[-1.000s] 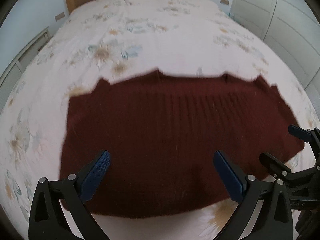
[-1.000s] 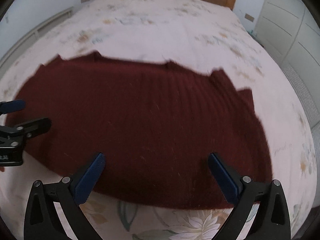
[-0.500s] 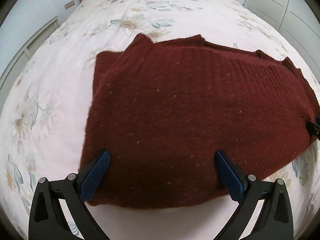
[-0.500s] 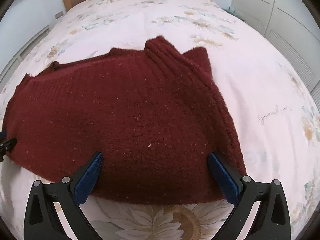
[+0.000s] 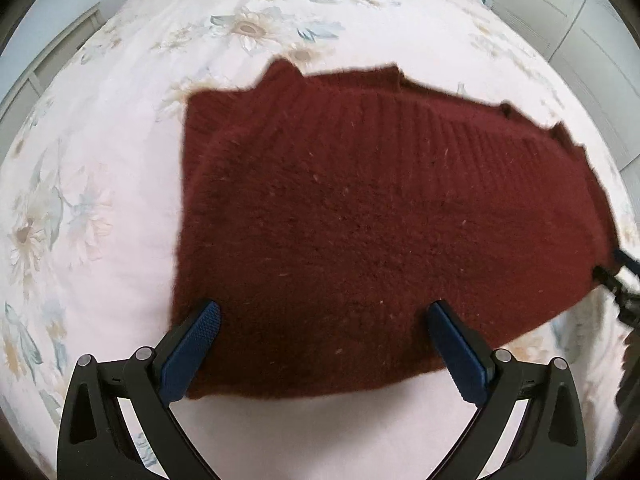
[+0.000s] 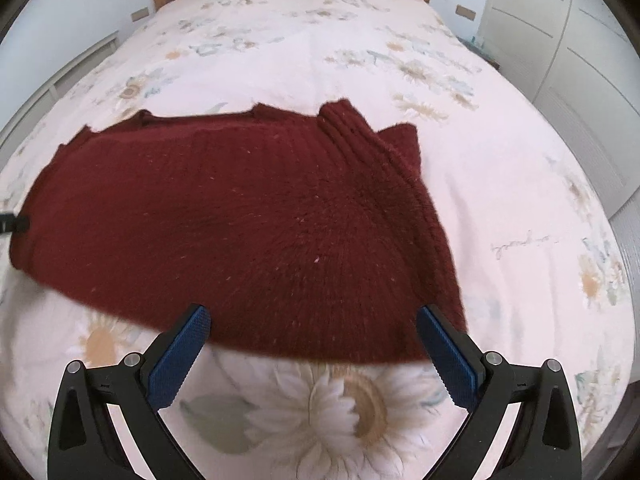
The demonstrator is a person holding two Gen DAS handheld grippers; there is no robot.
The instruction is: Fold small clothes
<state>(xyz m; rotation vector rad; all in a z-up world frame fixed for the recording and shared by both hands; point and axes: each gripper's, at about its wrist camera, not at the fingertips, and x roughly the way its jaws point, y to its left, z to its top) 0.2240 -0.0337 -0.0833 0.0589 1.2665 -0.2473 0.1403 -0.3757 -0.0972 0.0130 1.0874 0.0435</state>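
I see the dark red knit sweater spread flat on the bed, just ahead of both sets of fingers. My left gripper is released, blue pads wide apart (nothing between them). My right gripper is spread likewise over the sweater's near hem.

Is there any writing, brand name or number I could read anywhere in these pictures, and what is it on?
One piece of writing only: a cursive script line printed on the bedspread, right of the dark red sweater in the right wrist view; too small and blurred to read.
No label or tag shows on the sweater.
No markings on the left gripper or right gripper.
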